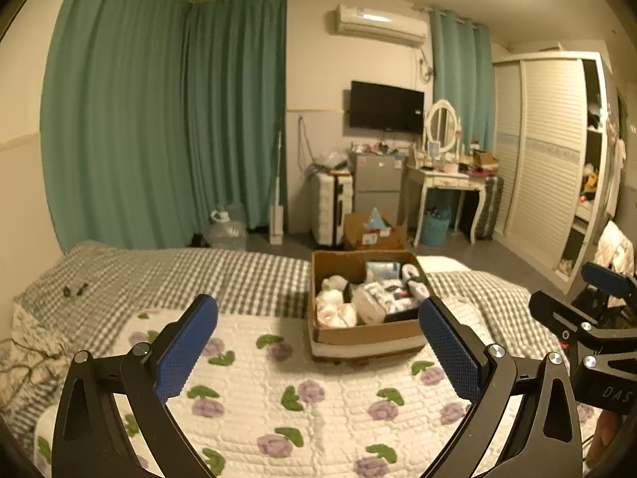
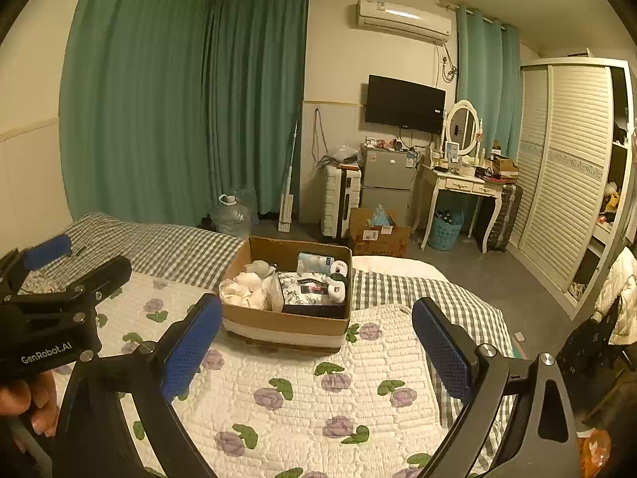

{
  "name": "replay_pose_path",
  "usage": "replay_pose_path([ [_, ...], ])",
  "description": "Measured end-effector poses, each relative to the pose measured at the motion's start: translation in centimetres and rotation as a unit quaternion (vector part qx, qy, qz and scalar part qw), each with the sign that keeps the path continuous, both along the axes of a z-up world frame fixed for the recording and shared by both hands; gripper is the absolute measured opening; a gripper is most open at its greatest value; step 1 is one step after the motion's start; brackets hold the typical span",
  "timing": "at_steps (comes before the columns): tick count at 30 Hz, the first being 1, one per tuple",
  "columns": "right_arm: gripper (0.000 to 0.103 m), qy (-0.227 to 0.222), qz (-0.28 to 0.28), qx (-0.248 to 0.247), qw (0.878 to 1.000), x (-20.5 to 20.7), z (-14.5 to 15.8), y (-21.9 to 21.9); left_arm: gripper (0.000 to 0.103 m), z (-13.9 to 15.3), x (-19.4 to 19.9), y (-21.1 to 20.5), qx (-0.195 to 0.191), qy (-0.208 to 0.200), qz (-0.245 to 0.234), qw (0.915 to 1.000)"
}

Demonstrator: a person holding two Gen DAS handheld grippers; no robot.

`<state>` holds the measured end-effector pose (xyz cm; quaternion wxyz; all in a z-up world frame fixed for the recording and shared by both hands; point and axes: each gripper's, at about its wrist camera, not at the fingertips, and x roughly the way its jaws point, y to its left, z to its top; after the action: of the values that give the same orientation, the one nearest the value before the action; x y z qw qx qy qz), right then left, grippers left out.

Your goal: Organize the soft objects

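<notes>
Both grippers [image 1: 318,352] [image 2: 316,344] agape (box [image 1: 368,334] contents indistinct)

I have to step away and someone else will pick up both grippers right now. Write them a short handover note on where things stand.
Left gripper: jaws wide open, holding nothing, above the floral quilt, aimed at the box.
Right gripper: jaws wide open, empty, beside the left one, also facing the box.
Cardboard box: sits on the bed, open, holding white rolled soft items on its left side, a floral fabric bundle in the middle, and more soft pieces at the back and right.
Done: cannot tell from this moment; items are in the box.
Left: nothing is gripped; approach the box and start handling its soft contents.
</notes>
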<state>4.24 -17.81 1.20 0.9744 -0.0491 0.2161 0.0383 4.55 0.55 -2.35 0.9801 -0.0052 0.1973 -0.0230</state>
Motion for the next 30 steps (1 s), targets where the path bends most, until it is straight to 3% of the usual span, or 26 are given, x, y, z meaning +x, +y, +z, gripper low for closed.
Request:
replay_pose_path([
  [30,0.097,0.003,0.0,0.004,1.0,0.05,-0.76,0.14,0.103,0.53,-0.47,0.82,-0.007,-0.003,0.011,0.9999],
])
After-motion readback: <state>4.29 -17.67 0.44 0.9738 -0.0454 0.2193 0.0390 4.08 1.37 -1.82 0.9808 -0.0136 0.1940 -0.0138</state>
